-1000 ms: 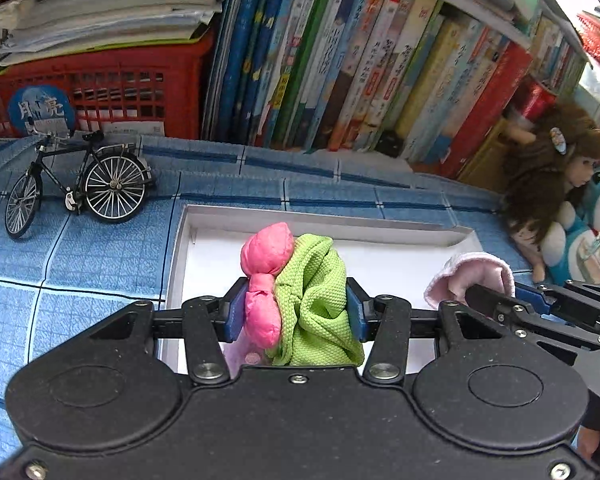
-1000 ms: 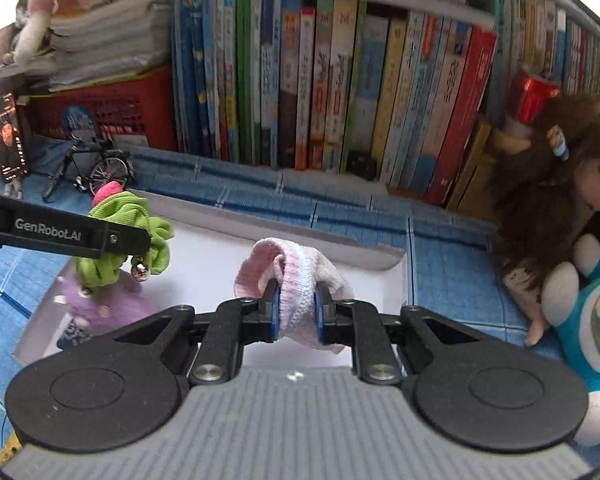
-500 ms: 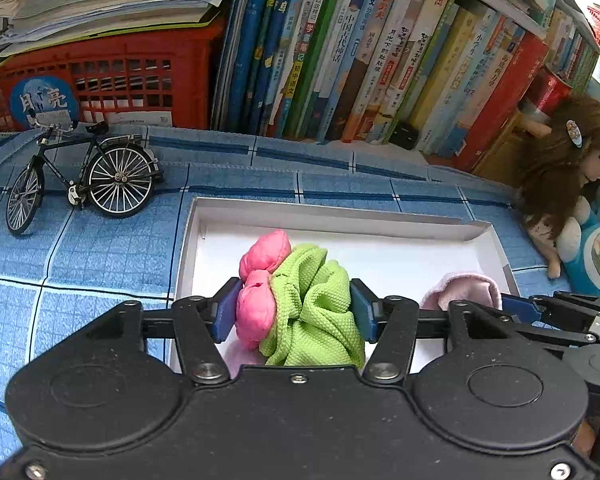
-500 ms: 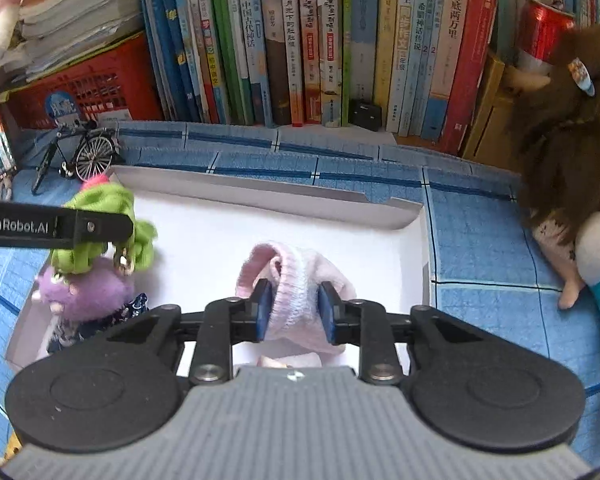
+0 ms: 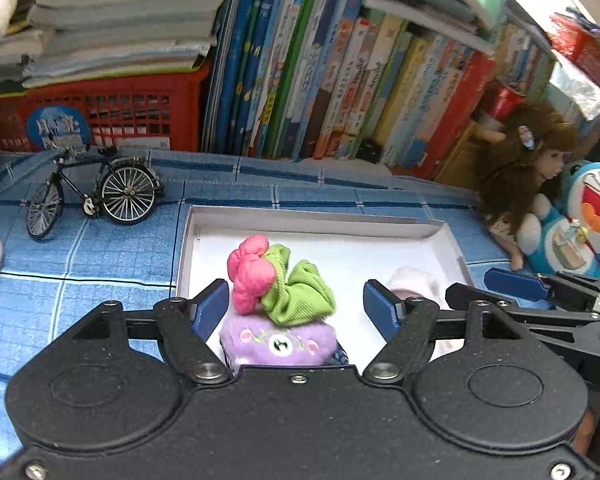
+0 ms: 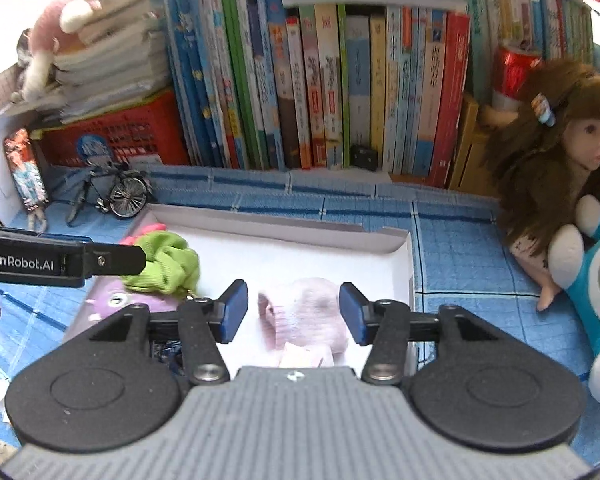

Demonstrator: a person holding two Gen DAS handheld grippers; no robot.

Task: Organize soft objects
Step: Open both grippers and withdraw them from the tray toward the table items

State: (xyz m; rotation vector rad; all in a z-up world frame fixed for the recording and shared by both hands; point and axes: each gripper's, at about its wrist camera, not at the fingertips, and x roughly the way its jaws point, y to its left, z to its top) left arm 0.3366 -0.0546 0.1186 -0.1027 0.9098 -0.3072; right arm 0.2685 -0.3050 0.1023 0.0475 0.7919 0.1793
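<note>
The green-and-pink soft toy point(image 5: 284, 280) lies on a purple plush point(image 5: 280, 342) in the white box point(image 5: 308, 222), between the wide-spread left hand-held gripper point(image 5: 290, 308), while the pale pink sock point(image 6: 308, 312) rests between the equally wide right hand-held gripper point(image 6: 292, 312) on the blue surface point(image 5: 80, 256).

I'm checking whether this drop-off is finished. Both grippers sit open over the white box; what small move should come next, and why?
Probably lift both grippers straight up and back. The left gripper is open around the green and pink toy, and the right gripper is open around the pink sock; both lie in the white box, so nothing needs holding.
</note>
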